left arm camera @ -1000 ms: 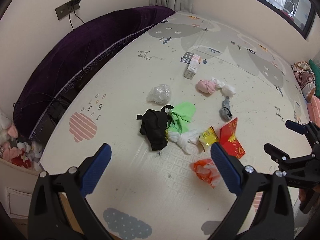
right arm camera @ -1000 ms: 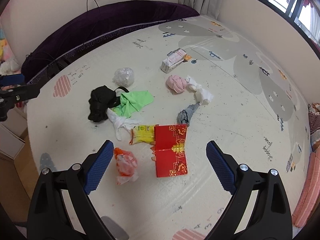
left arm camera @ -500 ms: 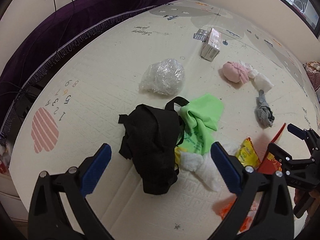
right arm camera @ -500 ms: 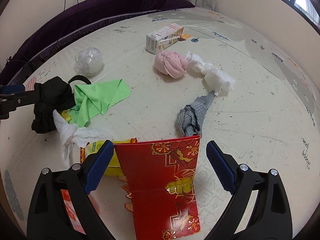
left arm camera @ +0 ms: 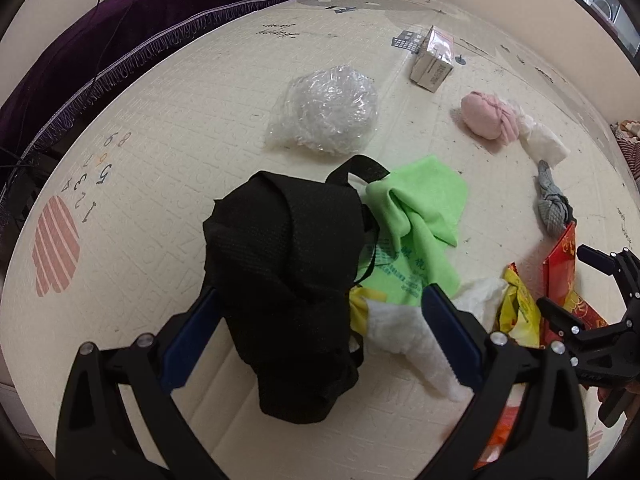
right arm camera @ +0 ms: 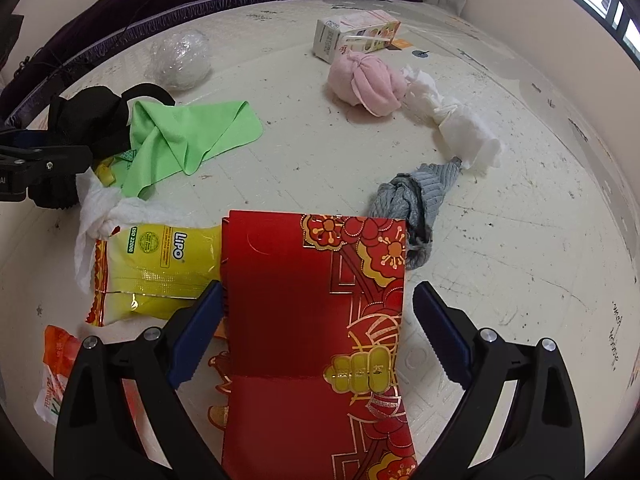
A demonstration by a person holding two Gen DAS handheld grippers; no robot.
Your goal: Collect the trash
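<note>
Cream play mat (left arm camera: 168, 128) covering floor, printed numbers and scuff marks showing all over it. Purple fringed blanket (left arm camera: 120, 28) running along wall edge, window sitting at upper right. Left tool (left arm camera: 320, 332) hanging wide open around black bag (left arm camera: 288, 272). Right tool (right arm camera: 316, 332) gaping open over red envelope (right arm camera: 312, 320), yellow snack packet (right arm camera: 160, 272) lying just beside. Green cloth (right arm camera: 188, 136), clear plastic wad (left arm camera: 328, 112), carton (right arm camera: 352, 36), pink sock ball (right arm camera: 364, 84) lying scattered on mat.

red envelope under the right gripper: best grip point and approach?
Take the red envelope across its short width, near the plain upper half above the fold, coming straight down from above. It lies flat on the mat, and the open right gripper already straddles both long edges; probably pinch so that it buckles upward.
</note>
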